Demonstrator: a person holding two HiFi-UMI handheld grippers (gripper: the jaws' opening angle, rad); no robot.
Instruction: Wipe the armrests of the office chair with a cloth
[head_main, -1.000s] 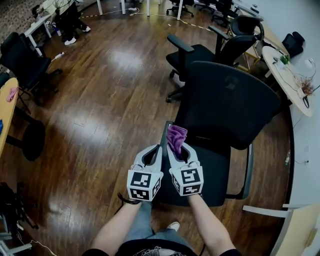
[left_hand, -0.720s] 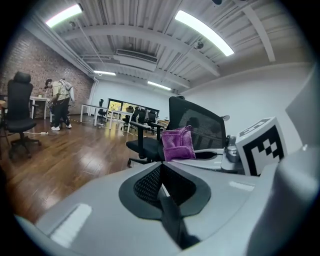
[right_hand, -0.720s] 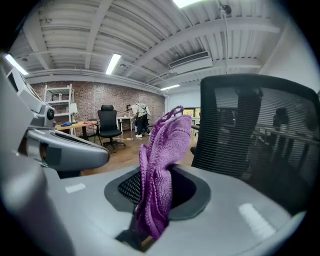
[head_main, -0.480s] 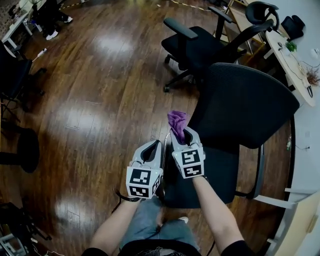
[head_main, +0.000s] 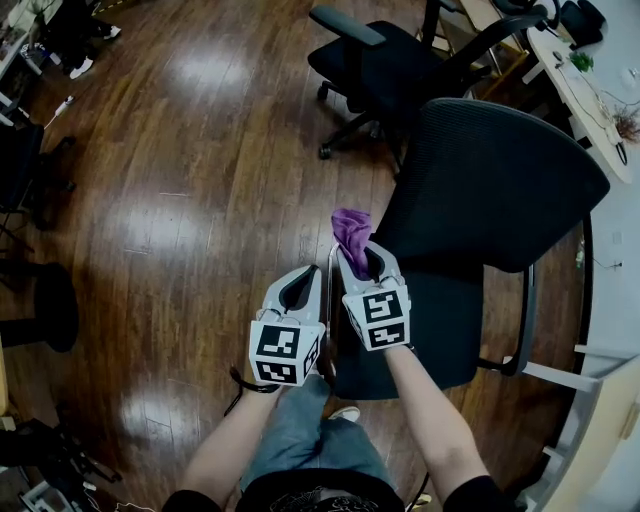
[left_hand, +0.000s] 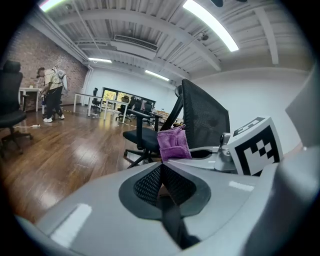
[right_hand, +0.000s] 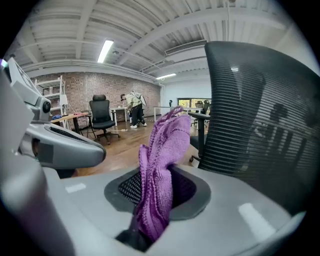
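A black mesh office chair (head_main: 500, 170) stands right in front of me, its back turned to the right. Its thin near armrest (head_main: 331, 300) runs between my two grippers, and the far armrest (head_main: 524, 320) shows at the right. My right gripper (head_main: 362, 258) is shut on a purple cloth (head_main: 351, 226) that sticks up out of its jaws beside the backrest. In the right gripper view the cloth (right_hand: 162, 150) fills the right gripper (right_hand: 155, 185), with the chair (right_hand: 260, 125) just right of it. My left gripper (head_main: 305, 275) sits alongside, left of the armrest. Seen from its own camera, the left gripper (left_hand: 161, 167) is shut with nothing visible between the pads.
A second black office chair (head_main: 390, 70) stands behind on the wood floor (head_main: 200, 200). A desk (head_main: 590, 90) with small items curves along the right. A dark stool (head_main: 55, 305) is at the left. A person (left_hand: 52, 90) stands far off in the room.
The view has swung, so the chair sits higher and further right. Both grippers stay side by side at the near armrest, the right one still holding the cloth.
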